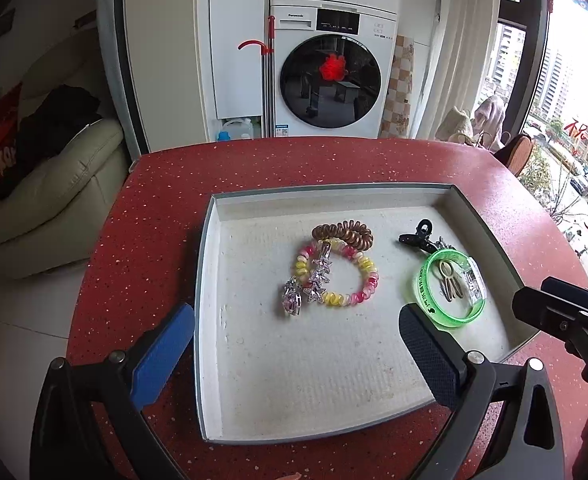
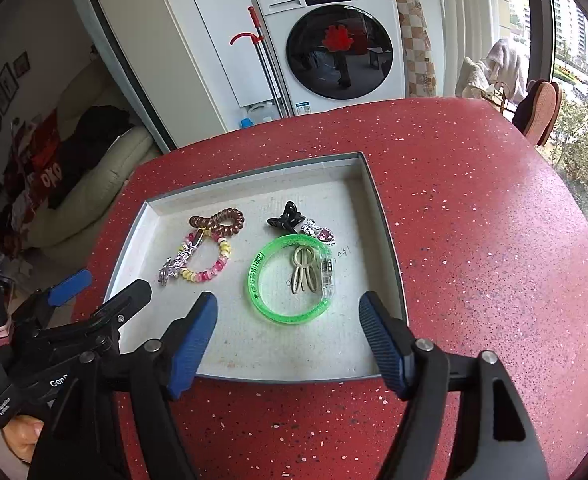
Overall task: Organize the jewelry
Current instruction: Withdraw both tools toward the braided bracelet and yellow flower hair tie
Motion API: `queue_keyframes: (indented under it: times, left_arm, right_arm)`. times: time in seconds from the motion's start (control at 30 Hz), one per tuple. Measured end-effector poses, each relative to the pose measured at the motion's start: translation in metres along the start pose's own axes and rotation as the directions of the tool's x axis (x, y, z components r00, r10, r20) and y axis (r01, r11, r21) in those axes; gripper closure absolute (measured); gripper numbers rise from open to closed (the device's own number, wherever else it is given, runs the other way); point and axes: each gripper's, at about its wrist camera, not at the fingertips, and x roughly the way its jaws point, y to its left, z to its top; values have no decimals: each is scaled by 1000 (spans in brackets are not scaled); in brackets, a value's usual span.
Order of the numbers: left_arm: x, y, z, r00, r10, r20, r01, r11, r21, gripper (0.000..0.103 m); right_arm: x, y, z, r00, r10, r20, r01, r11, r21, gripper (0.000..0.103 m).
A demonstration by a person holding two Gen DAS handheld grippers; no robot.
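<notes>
A shallow white tray (image 1: 313, 368) (image 2: 278, 344) lies on the red speckled table (image 1: 154, 208). In its left half, a brown coil hair tie (image 1: 343, 232) touches a pink-and-yellow coil tie (image 1: 357, 276), with a silver star clip (image 1: 317, 276) and a rhinestone clip (image 1: 292, 300) across them. In the right half, a green bangle (image 2: 262, 300) rings a beige hair clip (image 2: 303, 272). A black claw clip (image 2: 288, 218) and a pink gem piece (image 2: 321, 236) lie behind it. My left gripper (image 1: 294, 316) hangs open and empty over the tray's front. My right gripper (image 2: 289, 300) hangs open and empty before the bangle.
Past the table's far edge stand a washing machine (image 1: 333, 76) and a red-handled mop (image 1: 268, 64). A cream sofa (image 1: 54, 184) with dark clothes is on the left. A window and a chair (image 2: 541, 116) are on the right. The left gripper's fingers (image 2: 70, 286) reach over the tray's left rim.
</notes>
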Motion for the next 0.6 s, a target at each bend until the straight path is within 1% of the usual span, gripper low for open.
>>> queue_keyframes:
  times: [0.07, 0.13, 0.17, 0.23, 0.27, 0.37, 0.53, 0.6]
  left_arm:
    - [-6, 2, -2, 1000, 2, 4, -2, 1000, 0, 0]
    - [-11, 3, -4, 1000, -3, 0, 3, 1000, -2, 0]
    - [-13, 4, -6, 1000, -12, -6, 12, 1000, -2, 0]
    - [-14, 5, -9, 1000, -18, -19, 18, 1000, 1, 0]
    - [-15, 5, -10, 1000, -14, -23, 14, 1000, 6, 0]
    - [-17, 6, -14, 999, -18, -30, 18, 1000, 3, 0]
    - [-26, 7, -21, 1000, 17, -14, -17, 1000, 2, 0]
    - [-28, 7, -25, 1000, 9, -16, -9, 1000, 4, 0]
  right_arm:
    - [-6, 2, -2, 1000, 11, 20, -11, 1000, 0, 20]
    - [-12, 3, -4, 999, 23, 39, -23, 1000, 4, 12]
    - [-15, 3, -5, 998, 30, 48, -30, 1000, 6, 10]
    - [-18, 4, -7, 998, 32, 59, -32, 999, 6, 8]
    - [-19, 5, -7, 998, 26, 60, -26, 1000, 5, 0]
    - [-22, 6, -13, 997, 23, 75, -23, 1000, 0, 0]
    - [-28, 9, -19, 995, 39, 97, -39, 999, -8, 0]
    - [-31, 10, -19, 993, 52, 105, -52, 999, 0, 0]
